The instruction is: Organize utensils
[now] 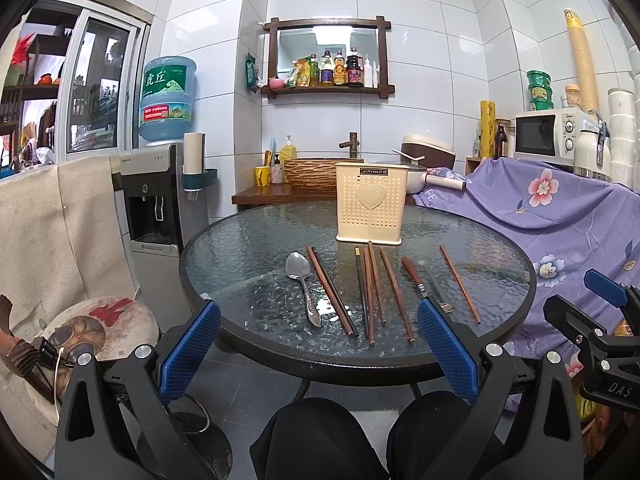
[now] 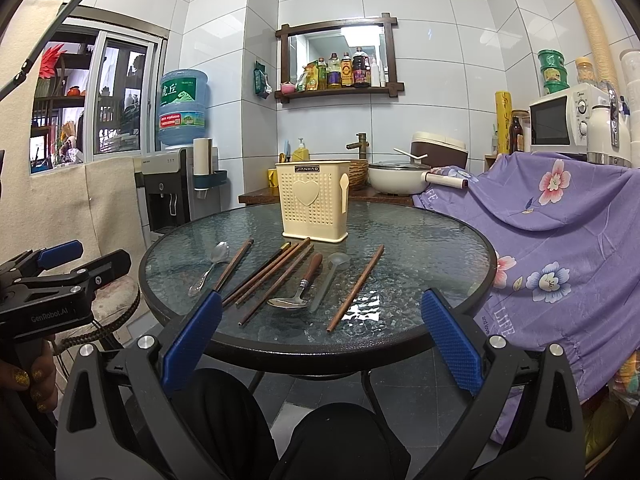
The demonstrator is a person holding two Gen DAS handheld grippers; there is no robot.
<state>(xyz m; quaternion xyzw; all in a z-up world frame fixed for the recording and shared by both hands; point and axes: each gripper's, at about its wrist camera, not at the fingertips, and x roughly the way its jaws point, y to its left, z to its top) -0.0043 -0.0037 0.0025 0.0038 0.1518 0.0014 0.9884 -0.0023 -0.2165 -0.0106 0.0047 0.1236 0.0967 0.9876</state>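
Observation:
A cream perforated utensil holder (image 1: 369,202) (image 2: 314,200) stands at the far side of a round glass table (image 1: 248,240) (image 2: 420,232). In front of it lie a metal spoon (image 1: 302,284) (image 2: 210,266), several brown wooden chopsticks (image 1: 372,292) (image 2: 268,276), a wooden-handled spoon (image 1: 414,276) (image 2: 300,284), a clear plastic spoon (image 2: 328,280) and one lone chopstick (image 1: 460,284) (image 2: 356,288). My left gripper (image 1: 318,354) is open and empty, before the table's near edge. My right gripper (image 2: 320,344) is open and empty, also short of the near edge.
A purple floral cloth (image 1: 560,216) (image 2: 560,220) covers furniture right of the table. A water dispenser (image 1: 154,200) stands at the left. A round stool (image 1: 104,328) sits at the lower left. A counter with basin and pot (image 2: 396,178) lies behind the table.

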